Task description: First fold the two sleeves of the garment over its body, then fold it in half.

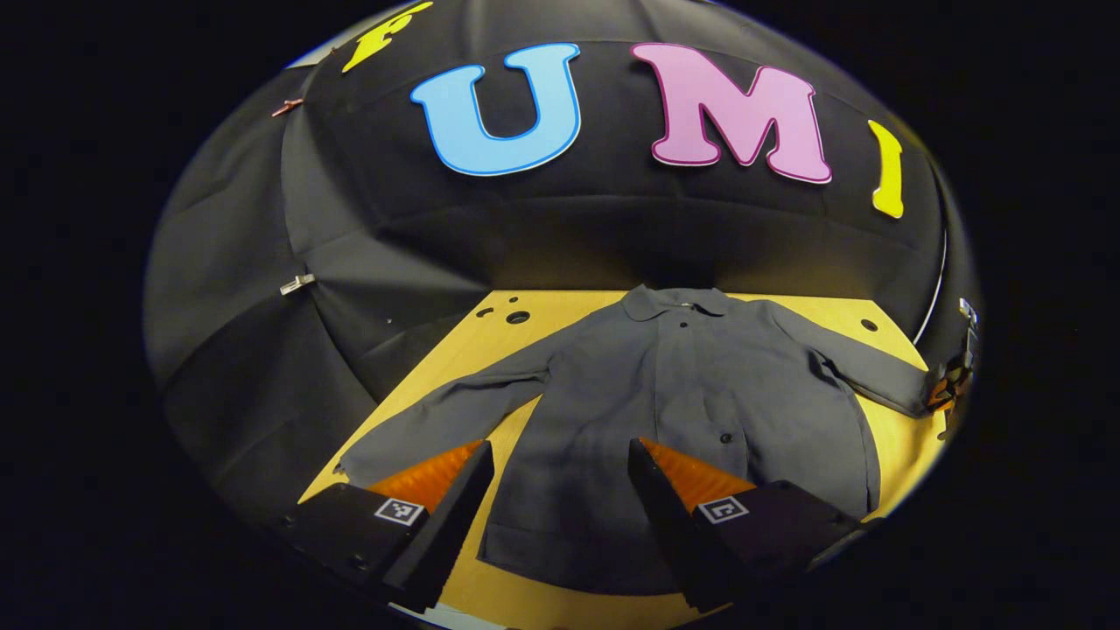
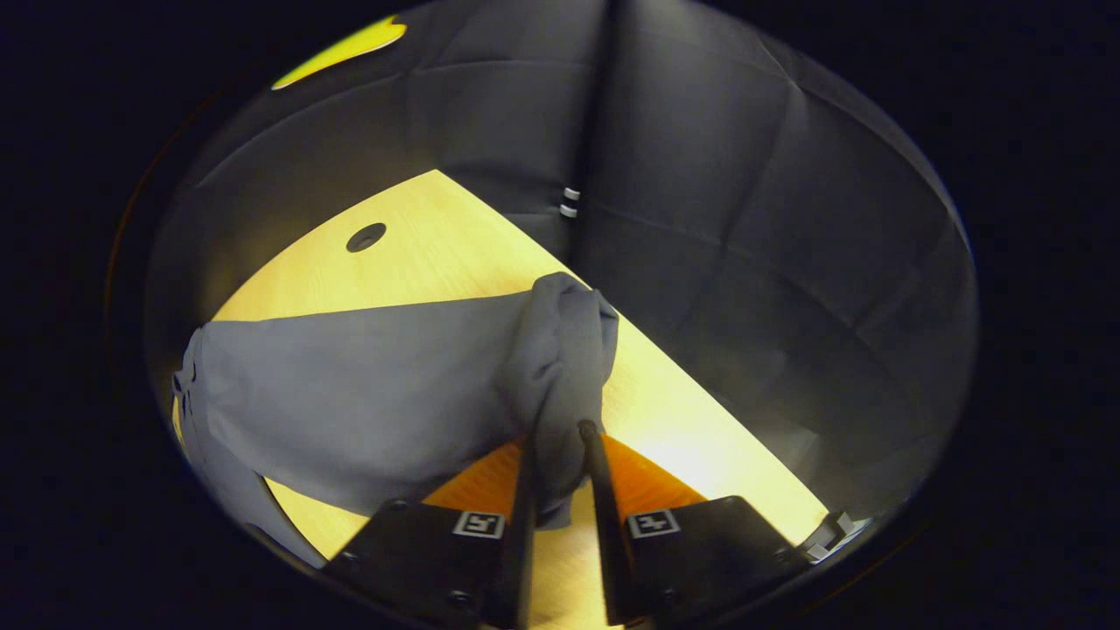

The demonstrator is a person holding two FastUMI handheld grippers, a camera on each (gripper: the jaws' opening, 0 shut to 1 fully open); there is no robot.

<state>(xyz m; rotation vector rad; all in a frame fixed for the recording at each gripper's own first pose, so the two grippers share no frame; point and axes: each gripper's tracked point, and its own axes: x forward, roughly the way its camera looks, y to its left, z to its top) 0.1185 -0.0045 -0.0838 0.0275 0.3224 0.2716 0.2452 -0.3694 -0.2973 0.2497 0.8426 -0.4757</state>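
Observation:
A grey button-up garment lies flat on the yellow table, collar at the far side and both sleeves spread out. My left gripper hovers open above the lower front of the garment, with nothing between its fingers. One sleeve stretches toward the near left corner. At the far right, the other gripper is at the cuff of the second sleeve. In the right gripper view, my right gripper is shut on the bunched cuff of this sleeve, which is raised a little off the table.
Round holes mark the table's far left corner, and another hole shows beyond the sleeve. Black cloth walls close in the table's far and side edges. A white clip hangs on the left wall.

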